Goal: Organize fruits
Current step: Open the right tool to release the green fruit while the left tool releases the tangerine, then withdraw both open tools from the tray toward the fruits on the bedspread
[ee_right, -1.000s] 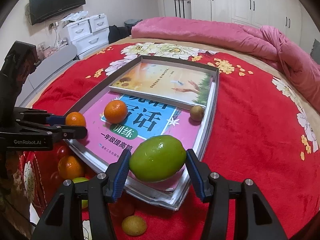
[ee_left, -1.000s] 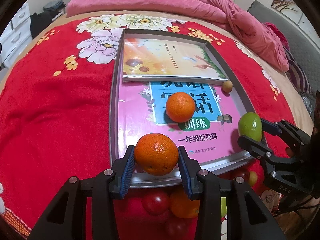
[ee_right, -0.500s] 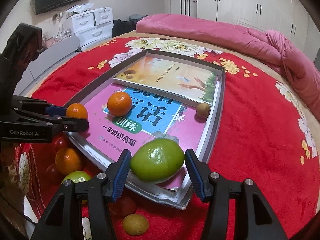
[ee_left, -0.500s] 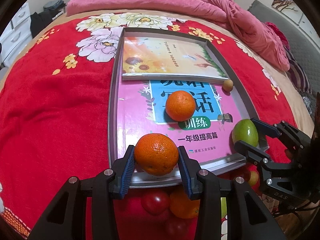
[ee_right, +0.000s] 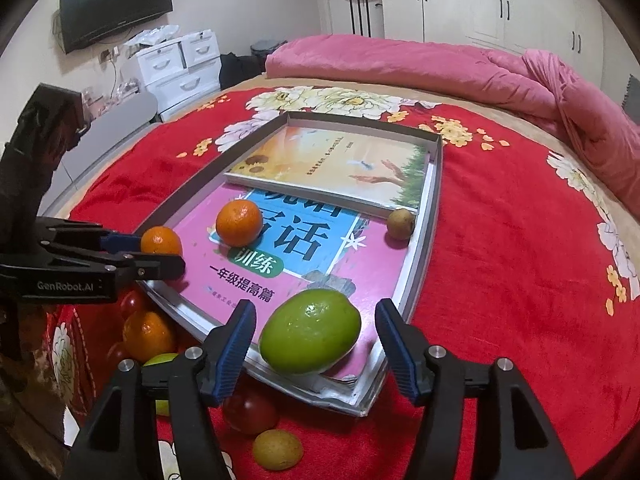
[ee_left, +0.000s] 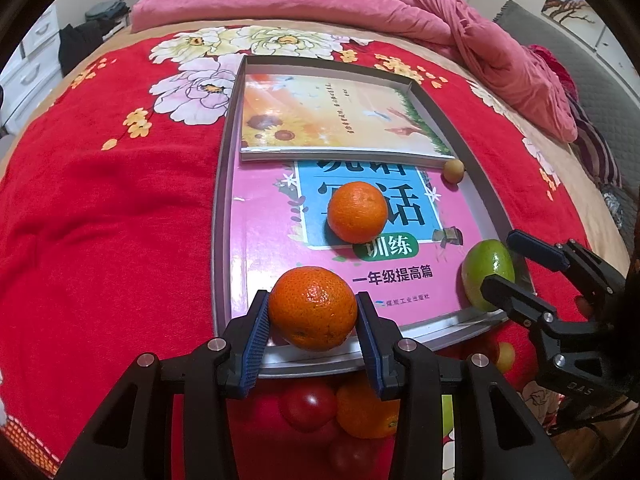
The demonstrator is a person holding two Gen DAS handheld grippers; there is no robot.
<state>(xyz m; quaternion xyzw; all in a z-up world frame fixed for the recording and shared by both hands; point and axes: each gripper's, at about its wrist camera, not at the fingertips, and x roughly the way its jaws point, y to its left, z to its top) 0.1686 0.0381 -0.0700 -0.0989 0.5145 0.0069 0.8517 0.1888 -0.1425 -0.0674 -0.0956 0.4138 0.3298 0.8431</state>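
My left gripper (ee_left: 312,320) is shut on an orange (ee_left: 313,308) over the near edge of the grey tray (ee_left: 226,184); it also shows in the right wrist view (ee_right: 160,242). My right gripper (ee_right: 314,334) is open around a green fruit (ee_right: 310,330) that rests on the tray's near right corner, apart from both pads; the green fruit also shows in the left wrist view (ee_left: 488,266). A second orange (ee_left: 357,212) and a small brown fruit (ee_left: 455,170) lie on the pink book (ee_left: 272,248) in the tray.
A second book (ee_left: 332,116) lies at the tray's far end. Loose fruits sit on the red bedspread in front of the tray: red ones (ee_right: 250,412), an orange (ee_right: 148,336), a yellow-brown one (ee_right: 278,450). Pink quilt (ee_right: 440,64) lies behind.
My right gripper has lowered the green fruit onto the tray's corner and opened its jaws off it. My left gripper still holds its orange in about the same place.
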